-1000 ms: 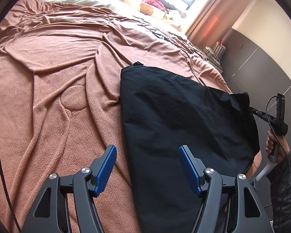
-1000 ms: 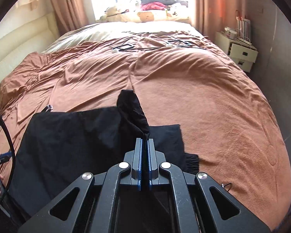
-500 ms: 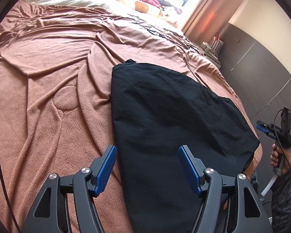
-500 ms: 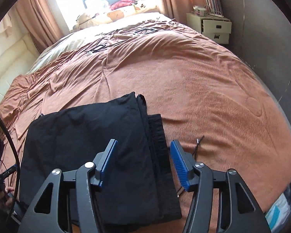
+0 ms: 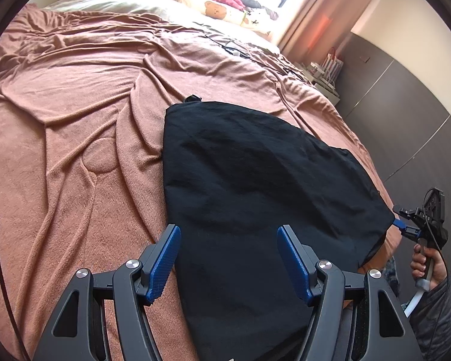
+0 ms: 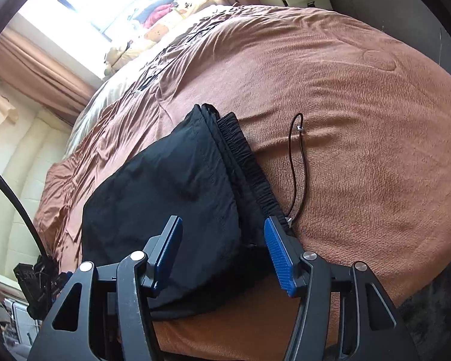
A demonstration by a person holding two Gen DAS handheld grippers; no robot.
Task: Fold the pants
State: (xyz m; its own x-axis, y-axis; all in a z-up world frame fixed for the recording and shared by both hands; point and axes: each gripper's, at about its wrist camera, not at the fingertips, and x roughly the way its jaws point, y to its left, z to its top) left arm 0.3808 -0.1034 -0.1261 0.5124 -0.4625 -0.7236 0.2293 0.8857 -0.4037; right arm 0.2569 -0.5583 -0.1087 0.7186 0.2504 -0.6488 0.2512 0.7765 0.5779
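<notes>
Since earlier: right gripper (image 6: 222, 252) let go of pants (image 6: 165, 186), jaws just opened, nothing pinched | left gripper (image 5: 228, 258) spread, empty | pants: folded, lower centre on bed (image 6: 360, 120) | step: fold laid | next: likely regrip edge, fold again.

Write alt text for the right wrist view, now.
Folded black pants lie flat on a brown blanket, elastic waistband and loose drawcord on the right. The right gripper hovers open above their near edge, holding nothing.
</notes>
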